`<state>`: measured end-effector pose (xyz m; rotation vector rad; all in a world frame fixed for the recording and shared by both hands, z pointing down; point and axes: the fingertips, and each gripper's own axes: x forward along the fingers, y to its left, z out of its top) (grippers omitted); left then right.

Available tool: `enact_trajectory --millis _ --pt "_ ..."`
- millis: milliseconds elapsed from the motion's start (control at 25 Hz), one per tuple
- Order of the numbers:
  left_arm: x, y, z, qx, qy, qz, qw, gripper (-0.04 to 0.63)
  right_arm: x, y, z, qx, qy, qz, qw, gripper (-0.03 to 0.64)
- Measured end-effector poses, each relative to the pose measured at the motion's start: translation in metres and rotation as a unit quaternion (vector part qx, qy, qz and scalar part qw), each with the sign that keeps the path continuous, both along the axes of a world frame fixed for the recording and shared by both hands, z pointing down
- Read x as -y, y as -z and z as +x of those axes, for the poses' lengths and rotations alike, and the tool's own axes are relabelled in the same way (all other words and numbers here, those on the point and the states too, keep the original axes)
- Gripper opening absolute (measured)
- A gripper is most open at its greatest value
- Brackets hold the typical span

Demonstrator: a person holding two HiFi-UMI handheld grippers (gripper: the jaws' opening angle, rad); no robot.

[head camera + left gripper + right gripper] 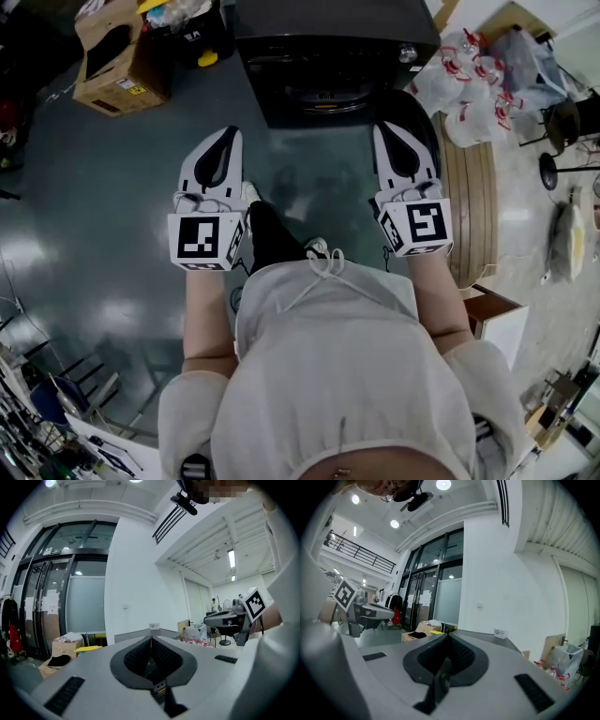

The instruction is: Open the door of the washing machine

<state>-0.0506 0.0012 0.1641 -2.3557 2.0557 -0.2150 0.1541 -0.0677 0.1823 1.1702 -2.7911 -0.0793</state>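
Fingers pressed together on nothing, the left gripper point(151, 639) and right gripper point(446, 638) are held level side by side, parked rather than working, I'd judge. The washing machine point(328, 52) stands at twelve o'clock, near but apart; its door point(323, 98) looks shut.
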Motion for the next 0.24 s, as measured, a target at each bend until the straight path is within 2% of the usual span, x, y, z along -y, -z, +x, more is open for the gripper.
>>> enact_trajectory --millis 240 --pt "0.012 -0.005 0.003 -0.008 -0.002 -0.007 0.9999 0.021 0.014 0.001 0.001 0.014 -0.010 -0.009 1.000 0.002"
